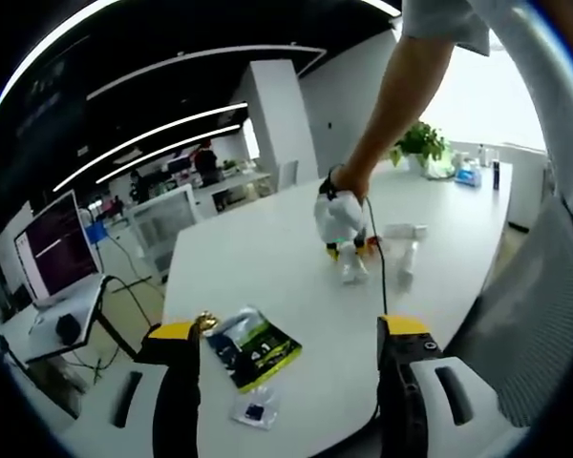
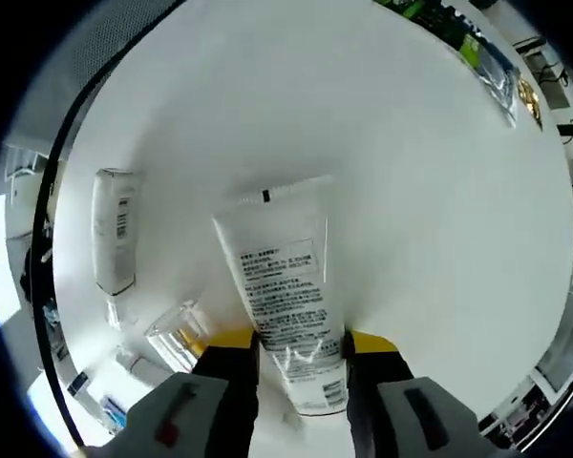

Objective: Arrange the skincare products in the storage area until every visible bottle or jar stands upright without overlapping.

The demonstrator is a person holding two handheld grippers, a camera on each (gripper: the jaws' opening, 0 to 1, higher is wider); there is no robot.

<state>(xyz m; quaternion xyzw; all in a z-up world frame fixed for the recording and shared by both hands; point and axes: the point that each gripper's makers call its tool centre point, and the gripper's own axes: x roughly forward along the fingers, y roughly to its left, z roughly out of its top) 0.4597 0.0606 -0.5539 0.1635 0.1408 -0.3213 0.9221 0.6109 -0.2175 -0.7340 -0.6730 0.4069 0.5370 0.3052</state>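
Right gripper (image 2: 301, 358): jaws pinching a white tube (image 2: 282, 286) over the white bench (image 2: 430, 191), second tube (image 2: 114, 229) lying nearby. Left gripper (image 1: 291, 382): jaws spread, holding nothing, above a green-black packet (image 1: 253, 345).

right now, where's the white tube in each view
Left gripper view: tube sits right of centre, small, under the right gripper.
Right gripper view: tube sits low centre, large, between that gripper's jaws.
Shared landmark: the green sachet, low centre in the left gripper view, top right in the right gripper view.
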